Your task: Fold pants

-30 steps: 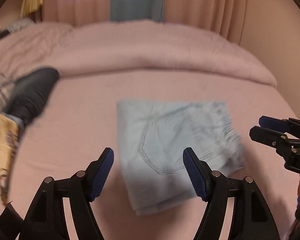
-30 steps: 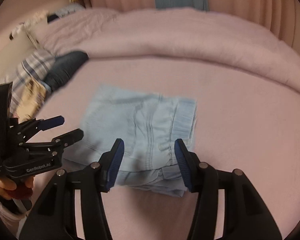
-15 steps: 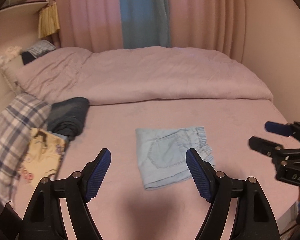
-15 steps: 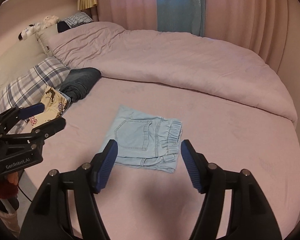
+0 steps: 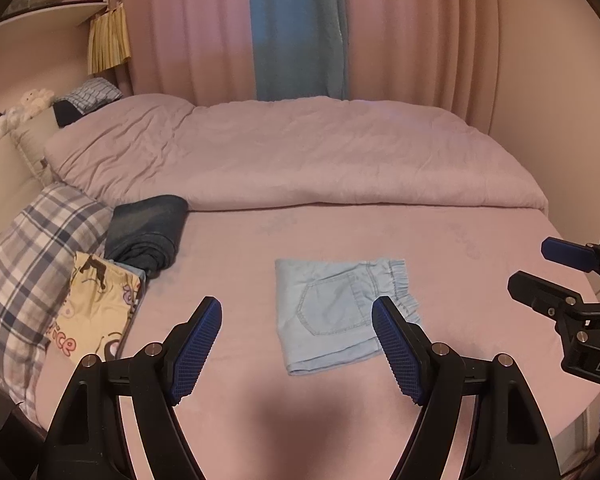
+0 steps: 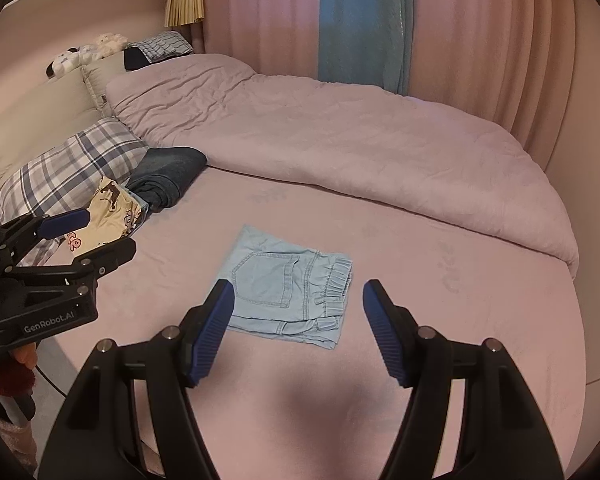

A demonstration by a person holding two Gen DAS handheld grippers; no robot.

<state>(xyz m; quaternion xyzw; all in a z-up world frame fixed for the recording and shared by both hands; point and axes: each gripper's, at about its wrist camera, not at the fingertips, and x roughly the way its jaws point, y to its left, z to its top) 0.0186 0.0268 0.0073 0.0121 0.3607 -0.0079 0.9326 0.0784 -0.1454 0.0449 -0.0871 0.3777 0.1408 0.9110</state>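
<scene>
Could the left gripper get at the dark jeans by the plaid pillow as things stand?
Probably yes. The left gripper is open and empty, and bare sheet lies between it and the dark jeans; nothing blocks the way.

"GenRobot.AI" on left claw (image 6: 100,242); "DAS" on right claw (image 5: 540,270)

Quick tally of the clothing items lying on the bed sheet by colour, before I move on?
Light blue: 1, the folded pants
Dark blue: 1, folded jeans
Cream printed: 1, a garment beside the jeans
Total: 3
</scene>
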